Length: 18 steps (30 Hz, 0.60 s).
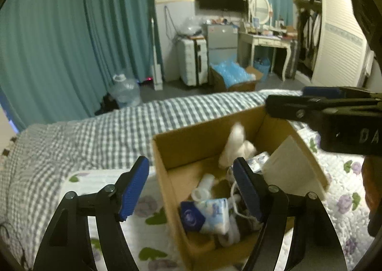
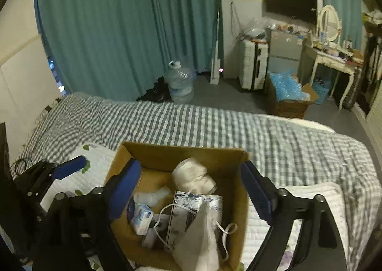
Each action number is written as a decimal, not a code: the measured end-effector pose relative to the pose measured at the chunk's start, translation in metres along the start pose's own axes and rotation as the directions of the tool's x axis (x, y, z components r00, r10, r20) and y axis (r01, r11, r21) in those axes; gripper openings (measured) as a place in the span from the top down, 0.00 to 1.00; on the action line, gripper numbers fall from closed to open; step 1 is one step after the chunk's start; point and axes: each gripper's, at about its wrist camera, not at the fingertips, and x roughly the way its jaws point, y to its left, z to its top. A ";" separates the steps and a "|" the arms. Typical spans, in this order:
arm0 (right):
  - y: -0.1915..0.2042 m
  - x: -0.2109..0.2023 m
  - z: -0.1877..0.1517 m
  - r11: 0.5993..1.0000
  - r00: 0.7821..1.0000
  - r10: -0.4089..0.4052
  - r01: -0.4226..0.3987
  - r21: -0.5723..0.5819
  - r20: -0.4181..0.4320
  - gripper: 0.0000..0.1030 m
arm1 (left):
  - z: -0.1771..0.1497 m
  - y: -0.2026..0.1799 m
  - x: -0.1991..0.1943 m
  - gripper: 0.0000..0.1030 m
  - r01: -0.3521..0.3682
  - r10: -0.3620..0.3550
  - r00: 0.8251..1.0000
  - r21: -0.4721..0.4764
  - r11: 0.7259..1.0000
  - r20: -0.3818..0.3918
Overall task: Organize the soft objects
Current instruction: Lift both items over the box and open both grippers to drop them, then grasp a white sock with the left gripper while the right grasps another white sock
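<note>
Bed (image 2: pixel 214 123) carries an open cardboard box (image 2: pixel 181 151). Inside: tissue packs, white plush toy (image 2: pixel 193 176) at 12 o'clock, its long axis tilted up toward 12 in the left view. Left gripper (image 1: pixel 191 190) wide open, empty, straddling the box's 9 o'clock wall. Right gripper (image 2: pixel 191 190) wide open, empty, above box. Risk: a finger snags the wall, tipping the box.
</note>
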 end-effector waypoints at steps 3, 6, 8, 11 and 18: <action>0.004 -0.041 0.005 1.000 0.999 -0.006 0.006 -0.002 0.051 0.10 | 0.005 0.012 -0.030 0.28 -0.001 0.002 1.000 -0.038 0.999 0.026; 0.012 -0.079 0.007 1.000 0.995 -0.020 0.021 -0.014 0.096 0.08 | 0.009 0.021 -0.061 0.25 -0.010 0.013 0.999 -0.063 0.998 0.053; 0.020 -0.105 0.006 0.999 0.992 -0.032 0.037 -0.031 0.125 0.05 | 0.011 0.027 -0.085 0.06 -0.038 0.043 0.996 -0.072 0.997 0.072; 0.035 -0.141 0.002 0.996 0.985 -0.053 0.063 -0.057 0.166 0.00 | 0.009 0.035 -0.121 0.00 -0.098 0.108 0.987 -0.089 0.991 0.117; 0.060 -0.188 -0.028 0.988 0.979 -0.088 0.109 -0.107 0.186 0.00 | -0.018 0.047 -0.169 0.00 -0.153 0.162 0.979 -0.080 0.985 0.125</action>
